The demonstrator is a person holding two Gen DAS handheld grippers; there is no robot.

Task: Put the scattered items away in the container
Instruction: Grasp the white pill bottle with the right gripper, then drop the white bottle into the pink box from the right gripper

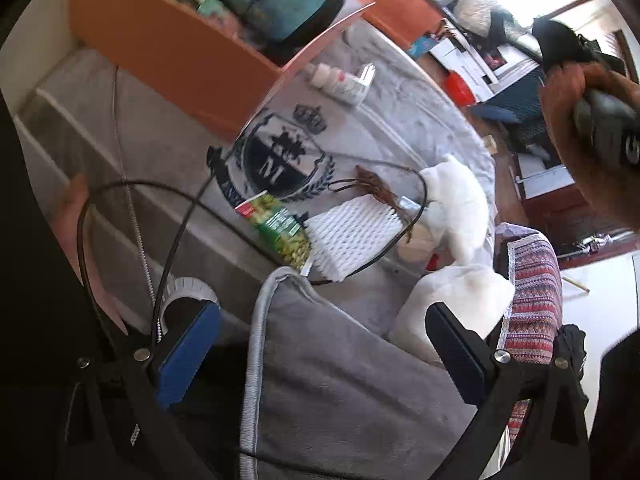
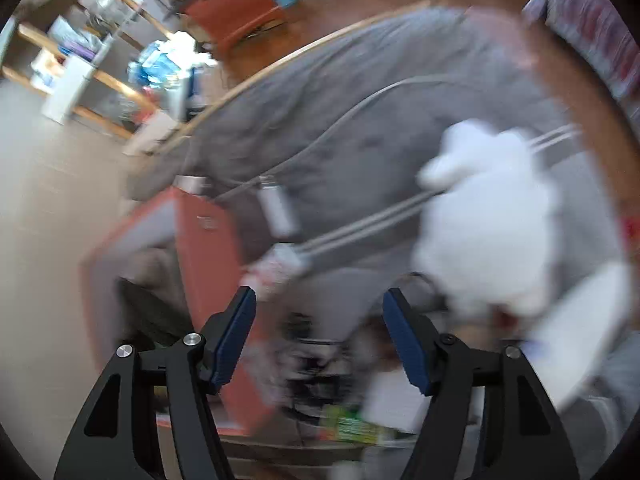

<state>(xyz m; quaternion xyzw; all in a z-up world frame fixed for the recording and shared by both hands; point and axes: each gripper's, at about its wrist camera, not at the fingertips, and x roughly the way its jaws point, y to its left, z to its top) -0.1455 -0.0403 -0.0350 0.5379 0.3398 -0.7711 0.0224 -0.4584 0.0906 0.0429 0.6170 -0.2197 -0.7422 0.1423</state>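
Note:
The orange container stands at the upper left on a grey bedspread, with a blue case and dark items inside. On the bedspread lie a white bottle, a green packet, a white foam net, a black cable and a white plush toy. My left gripper is open above a grey cushion, holding nothing. In the blurred right wrist view my right gripper is open and empty between the orange container and the white plush toy.
A tape roll sits by the left finger. A patterned pillow and a second white plush lie at the right. A hand on a gripper handle shows at the upper right. Wooden shelves stand beyond the bed.

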